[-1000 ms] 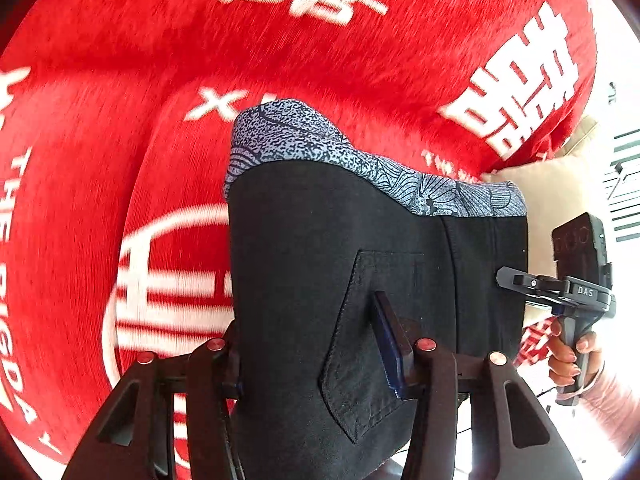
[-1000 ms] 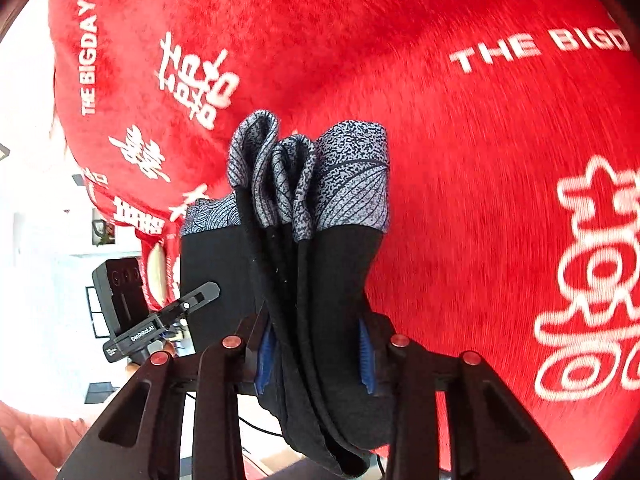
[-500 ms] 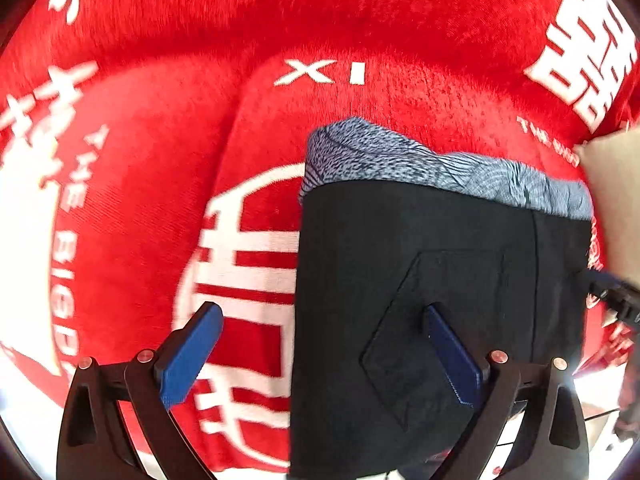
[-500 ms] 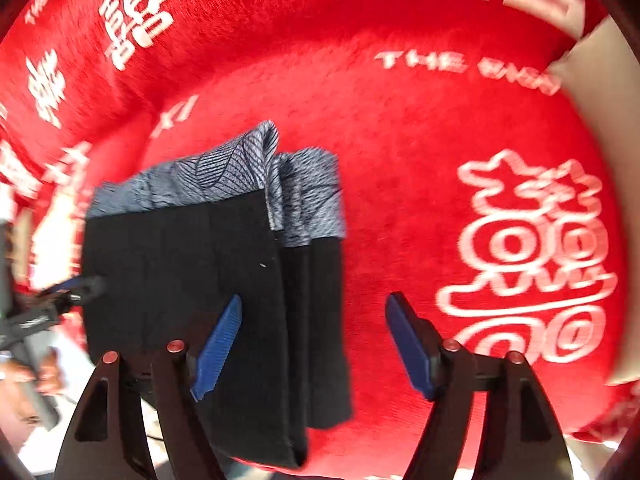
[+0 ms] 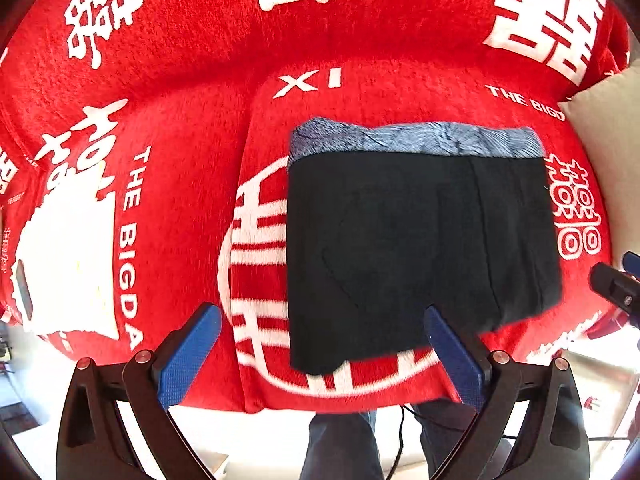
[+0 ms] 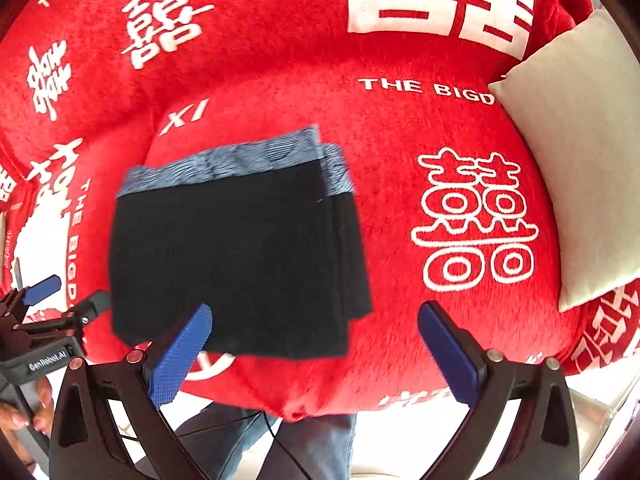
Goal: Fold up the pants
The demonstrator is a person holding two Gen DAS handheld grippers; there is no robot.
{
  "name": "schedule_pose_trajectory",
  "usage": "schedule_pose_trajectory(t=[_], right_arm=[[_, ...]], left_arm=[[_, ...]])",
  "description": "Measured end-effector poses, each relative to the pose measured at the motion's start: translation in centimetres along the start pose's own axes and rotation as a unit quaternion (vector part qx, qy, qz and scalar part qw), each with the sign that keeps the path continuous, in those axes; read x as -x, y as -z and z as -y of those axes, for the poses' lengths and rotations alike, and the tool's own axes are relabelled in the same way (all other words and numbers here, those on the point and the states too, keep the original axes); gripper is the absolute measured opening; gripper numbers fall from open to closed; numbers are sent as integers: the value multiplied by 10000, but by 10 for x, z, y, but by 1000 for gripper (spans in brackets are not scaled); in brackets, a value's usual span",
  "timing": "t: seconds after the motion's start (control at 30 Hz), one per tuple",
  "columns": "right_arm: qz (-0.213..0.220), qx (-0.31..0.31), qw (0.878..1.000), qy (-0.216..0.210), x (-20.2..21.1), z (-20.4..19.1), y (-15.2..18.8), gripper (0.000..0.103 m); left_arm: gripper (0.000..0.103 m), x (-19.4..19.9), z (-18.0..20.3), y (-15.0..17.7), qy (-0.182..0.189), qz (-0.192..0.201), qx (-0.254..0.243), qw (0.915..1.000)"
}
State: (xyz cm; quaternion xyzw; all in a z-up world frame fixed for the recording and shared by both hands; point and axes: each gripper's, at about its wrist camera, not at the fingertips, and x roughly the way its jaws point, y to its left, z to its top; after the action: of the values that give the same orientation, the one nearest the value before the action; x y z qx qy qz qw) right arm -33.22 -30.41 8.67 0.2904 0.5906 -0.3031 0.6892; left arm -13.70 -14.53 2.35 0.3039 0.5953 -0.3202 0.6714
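The black pants (image 5: 416,240) lie folded into a flat rectangle on the red sofa seat (image 5: 260,184), their grey-blue patterned waistband at the far edge. They also show in the right wrist view (image 6: 232,256), with stacked layers at their right edge. My left gripper (image 5: 320,344) is open and empty, held above the near edge of the pants. My right gripper (image 6: 316,348) is open and empty, above the pants' near right corner. Each gripper shows at the edge of the other's view.
A red cover with white characters drapes the sofa back (image 5: 280,20) and seat. A beige cushion (image 6: 580,160) leans at the right end. A white patch with a dark object (image 5: 64,256) lies on the left. The person's legs (image 5: 344,440) stand before the sofa front.
Both grippers let go of the pants, opened wide and drew back. The pants, held up and bunched a second ago, now lie flat on the seat.
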Motion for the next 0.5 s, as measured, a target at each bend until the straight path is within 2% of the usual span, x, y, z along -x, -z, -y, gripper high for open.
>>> schedule_pose_trajectory(t=[0.17, 0.5], right_arm=[[-143, 6, 9999, -64, 19, -18, 13, 103], [-118, 37, 9998, 185, 51, -43, 27, 103]], left_arm=[[102, 24, 1, 12, 40, -90, 14, 10000], [102, 52, -7, 21, -7, -76, -55, 10000]])
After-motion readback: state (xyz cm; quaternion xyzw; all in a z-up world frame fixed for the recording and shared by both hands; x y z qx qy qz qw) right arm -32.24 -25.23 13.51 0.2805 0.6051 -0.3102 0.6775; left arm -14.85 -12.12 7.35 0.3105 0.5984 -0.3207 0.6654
